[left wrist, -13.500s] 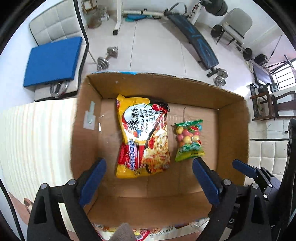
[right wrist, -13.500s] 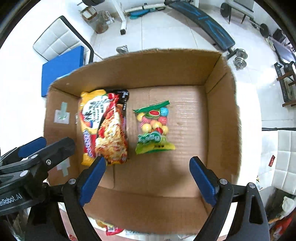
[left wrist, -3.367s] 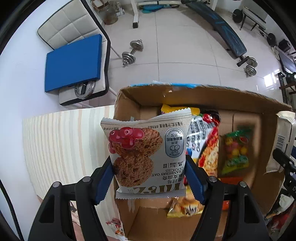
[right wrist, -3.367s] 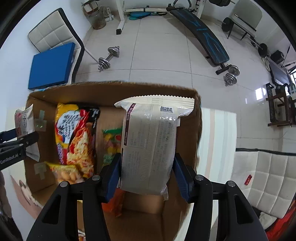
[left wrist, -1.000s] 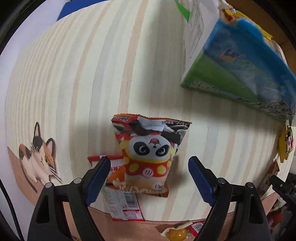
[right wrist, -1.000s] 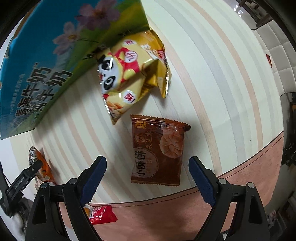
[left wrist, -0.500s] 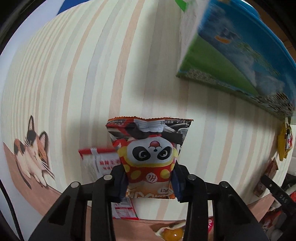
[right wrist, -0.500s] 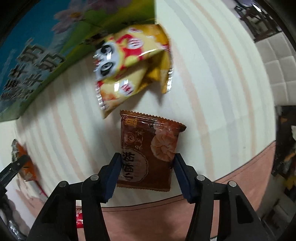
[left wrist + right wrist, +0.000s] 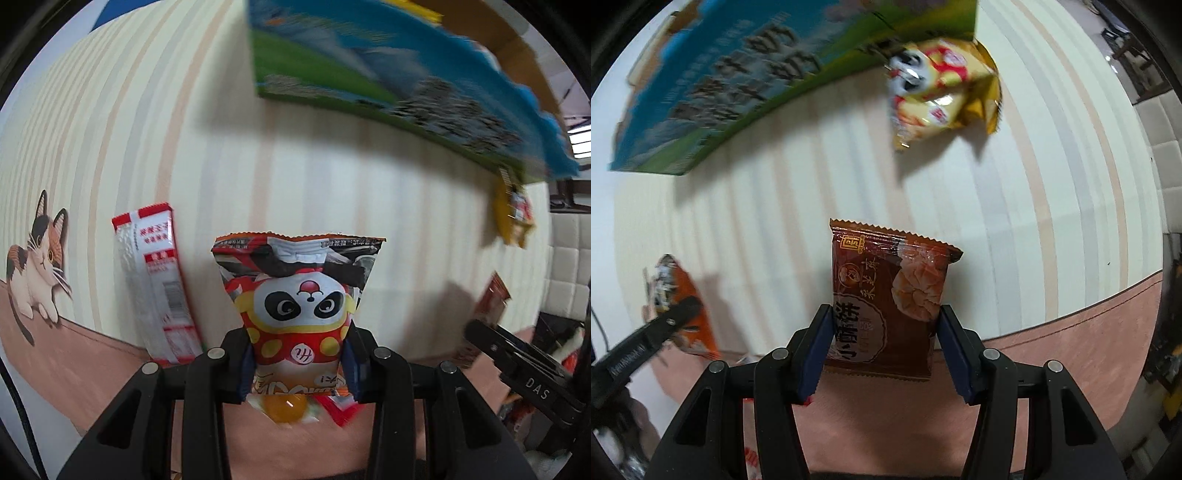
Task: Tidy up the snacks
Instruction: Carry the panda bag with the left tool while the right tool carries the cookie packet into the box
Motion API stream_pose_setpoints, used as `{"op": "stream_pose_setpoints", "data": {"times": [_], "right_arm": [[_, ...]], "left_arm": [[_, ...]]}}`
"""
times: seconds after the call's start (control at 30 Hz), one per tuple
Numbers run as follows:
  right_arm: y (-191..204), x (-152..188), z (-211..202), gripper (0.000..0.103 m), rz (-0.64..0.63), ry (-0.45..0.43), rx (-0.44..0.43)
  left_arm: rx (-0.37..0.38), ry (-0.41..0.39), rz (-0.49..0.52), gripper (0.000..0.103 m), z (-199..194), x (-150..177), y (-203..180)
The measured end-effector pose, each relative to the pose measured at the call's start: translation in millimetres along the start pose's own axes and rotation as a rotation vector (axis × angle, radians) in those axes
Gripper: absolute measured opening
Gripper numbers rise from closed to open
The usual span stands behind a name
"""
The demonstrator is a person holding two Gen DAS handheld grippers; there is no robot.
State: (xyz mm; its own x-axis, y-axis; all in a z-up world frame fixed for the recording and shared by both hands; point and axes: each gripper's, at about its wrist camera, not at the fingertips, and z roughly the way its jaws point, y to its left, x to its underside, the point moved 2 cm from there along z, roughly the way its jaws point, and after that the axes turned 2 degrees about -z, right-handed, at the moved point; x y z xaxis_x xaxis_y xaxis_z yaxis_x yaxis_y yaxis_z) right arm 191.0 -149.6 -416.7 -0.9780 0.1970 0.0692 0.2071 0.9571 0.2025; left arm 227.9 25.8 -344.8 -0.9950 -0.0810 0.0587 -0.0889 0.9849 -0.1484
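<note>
In the left wrist view my left gripper point(image 9: 298, 360) is shut on a red and white panda snack bag point(image 9: 298, 295), lifted above the striped tablecloth point(image 9: 332, 177). In the right wrist view my right gripper point(image 9: 884, 347) is shut on a brown pastry packet point(image 9: 886, 291), also off the cloth. The cardboard box with its blue and green printed side point(image 9: 406, 74) stands at the top right of the left wrist view and, as the box point(image 9: 738, 74), at the top left of the right wrist view. The right gripper point(image 9: 480, 332) with its packet shows at the right edge of the left wrist view.
A red and white wrapper point(image 9: 155, 280) lies left of the panda bag. A yellow panda bag point(image 9: 942, 92) rests against the box point(image 9: 513, 214). A jelly cup point(image 9: 286, 404) and more small packets lie near the table's front edge. A cat picture point(image 9: 37, 266) marks the cloth's left side.
Both grippers closed on their packets and lifted them off the cloth; the box and table have slid in view as the hands moved.
</note>
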Motion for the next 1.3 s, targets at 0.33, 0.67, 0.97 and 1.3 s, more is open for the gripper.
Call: {"op": "stream_pose_setpoints", "data": {"times": [0.33,0.67,0.97,1.3], "right_arm": [[26,-25,-110,0.059,-0.071,-0.156,-0.145],[40,-128,-191,0.059,-0.124,-0.270,-0.143],[41,-202,-161,0.059,-0.144,-0.200,-0.010],[31,-239,-122,0.059,-0.151,-0.127,0.089]], "left_arm": [[0.119,-0.160,0.089,0.035,-113,-34,-52],[0.034,-0.266,0.119,0.035,-170,-123,-76],[-0.120,-0.164,0.111,0.035,-130,-196,-63],[-0.175,-0.043,0.098,0.036,-81,-223,-50]]}}
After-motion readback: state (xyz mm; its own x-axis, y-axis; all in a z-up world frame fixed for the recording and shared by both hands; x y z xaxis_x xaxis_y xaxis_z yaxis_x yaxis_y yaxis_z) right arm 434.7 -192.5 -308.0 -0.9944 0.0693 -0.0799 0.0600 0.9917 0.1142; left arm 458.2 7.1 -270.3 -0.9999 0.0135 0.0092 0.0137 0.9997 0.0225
